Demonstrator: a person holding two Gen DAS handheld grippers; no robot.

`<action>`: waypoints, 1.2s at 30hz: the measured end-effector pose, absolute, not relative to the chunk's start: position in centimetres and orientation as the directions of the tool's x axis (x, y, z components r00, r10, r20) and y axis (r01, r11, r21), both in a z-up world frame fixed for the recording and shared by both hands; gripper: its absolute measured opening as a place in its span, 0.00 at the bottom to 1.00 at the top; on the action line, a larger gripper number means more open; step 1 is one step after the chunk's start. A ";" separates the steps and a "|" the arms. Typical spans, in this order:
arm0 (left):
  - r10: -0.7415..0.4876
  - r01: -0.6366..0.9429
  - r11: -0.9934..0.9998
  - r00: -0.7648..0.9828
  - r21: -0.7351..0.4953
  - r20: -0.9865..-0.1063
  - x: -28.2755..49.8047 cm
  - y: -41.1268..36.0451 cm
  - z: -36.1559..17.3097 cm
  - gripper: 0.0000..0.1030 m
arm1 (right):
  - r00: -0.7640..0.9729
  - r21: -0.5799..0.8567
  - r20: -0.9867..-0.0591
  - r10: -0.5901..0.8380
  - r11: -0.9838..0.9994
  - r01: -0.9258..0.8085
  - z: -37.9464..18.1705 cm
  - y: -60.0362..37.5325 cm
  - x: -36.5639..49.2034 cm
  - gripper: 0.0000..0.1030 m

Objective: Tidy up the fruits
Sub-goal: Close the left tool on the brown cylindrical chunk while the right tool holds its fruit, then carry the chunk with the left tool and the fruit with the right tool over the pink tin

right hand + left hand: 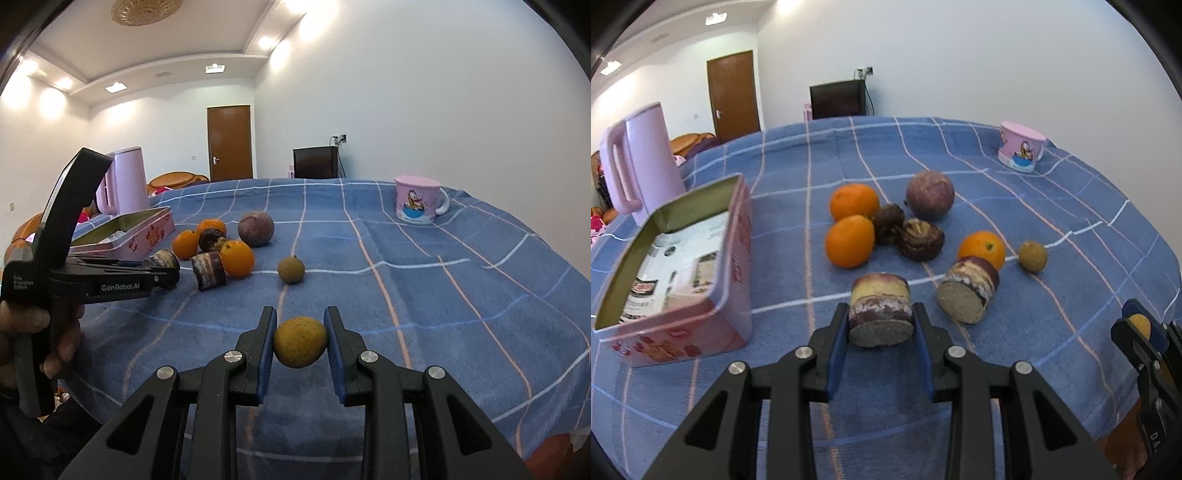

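My left gripper [881,314] is shut on a short purple sugarcane piece [880,308], held over the blue cloth beside the open pink tin [733,258]. It also shows in the right wrist view [162,271]. My right gripper [300,332] is shut on a small yellow-brown round fruit [300,341], and shows at the right edge of the left wrist view [1141,325]. On the cloth lie a second sugarcane piece [967,290], three oranges [849,240], two dark water chestnuts [919,238], a purple passion fruit [930,195] and a small brown longan [1032,255].
A pink jug [639,162] stands behind the tin at the left. A pink cartoon mug [1019,151] stands at the far right of the table. The blue checked cloth [1052,332] drops off at the right and near edges.
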State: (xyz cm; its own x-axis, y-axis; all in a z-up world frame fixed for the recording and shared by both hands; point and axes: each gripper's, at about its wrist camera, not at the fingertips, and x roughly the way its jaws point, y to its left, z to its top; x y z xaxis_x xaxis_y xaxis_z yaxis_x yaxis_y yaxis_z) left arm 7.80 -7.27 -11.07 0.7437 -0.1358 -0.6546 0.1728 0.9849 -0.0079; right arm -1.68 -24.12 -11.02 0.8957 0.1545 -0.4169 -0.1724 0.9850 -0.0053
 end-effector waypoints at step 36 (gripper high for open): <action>0.036 -0.026 0.999 0.859 0.026 -0.511 7.0 -0.5 -7.4 0.34 | 0.892 -0.105 -0.313 0.325 0.922 -0.373 -5.7 -16.5 2.3 0.27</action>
State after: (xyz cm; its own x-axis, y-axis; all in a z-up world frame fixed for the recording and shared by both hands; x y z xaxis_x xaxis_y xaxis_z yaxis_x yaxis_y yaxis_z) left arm 6.98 -0.51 -7.36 0.8590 0.0355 -0.5107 -0.0260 0.9993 0.0258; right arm 2.35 -16.54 -5.68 0.8925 0.3252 -0.3127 -0.3728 0.9219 -0.1052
